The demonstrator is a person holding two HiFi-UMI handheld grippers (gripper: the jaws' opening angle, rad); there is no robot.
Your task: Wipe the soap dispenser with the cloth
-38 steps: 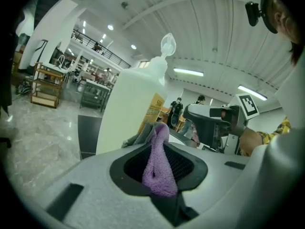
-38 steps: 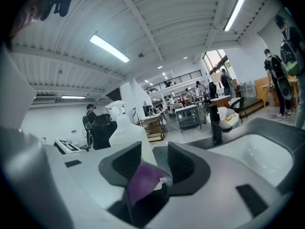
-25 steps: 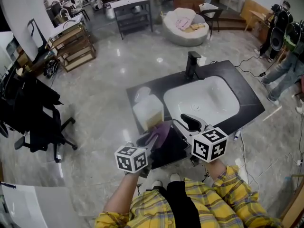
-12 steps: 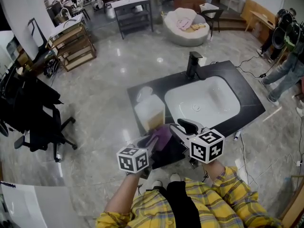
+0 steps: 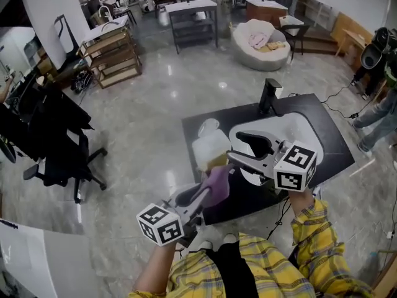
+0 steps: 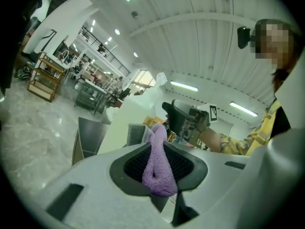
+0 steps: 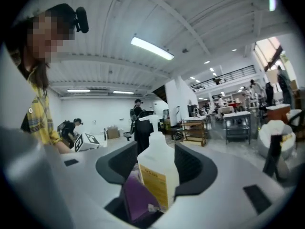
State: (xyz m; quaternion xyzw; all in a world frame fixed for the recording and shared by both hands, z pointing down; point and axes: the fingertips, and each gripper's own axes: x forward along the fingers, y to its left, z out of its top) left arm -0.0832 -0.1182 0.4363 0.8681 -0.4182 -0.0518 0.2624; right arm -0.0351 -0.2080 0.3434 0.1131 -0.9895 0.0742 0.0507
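Observation:
The soap dispenser [image 5: 209, 149], a white pump bottle with a yellow label, stands at the left of the dark counter [image 5: 322, 135]. In the right gripper view the dispenser [image 7: 157, 168] shows upright between the two jaws. My right gripper [image 5: 234, 146] points left at it from the sink side. Its jaws have just been opening and stand wide, the pads not pressing the bottle. My left gripper [image 5: 208, 194] is shut on the purple cloth [image 5: 218, 184], which lies against the bottle's lower front. The cloth [image 6: 158, 163] hangs pinched between the left jaws, with the right gripper [image 6: 188, 120] beyond it.
A white sink basin [image 5: 294, 129] with a black faucet [image 5: 268, 95] fills the counter's right part. A black office chair [image 5: 59, 151] stands on the grey floor at left. Shelves, tables and a beanbag lie further back. A person stands at the right edge [image 5: 379, 113].
Both grippers have risen. The right gripper swung up beside the bottle and its jaws spread wider. The purple cloth stays pinched in the left jaws.

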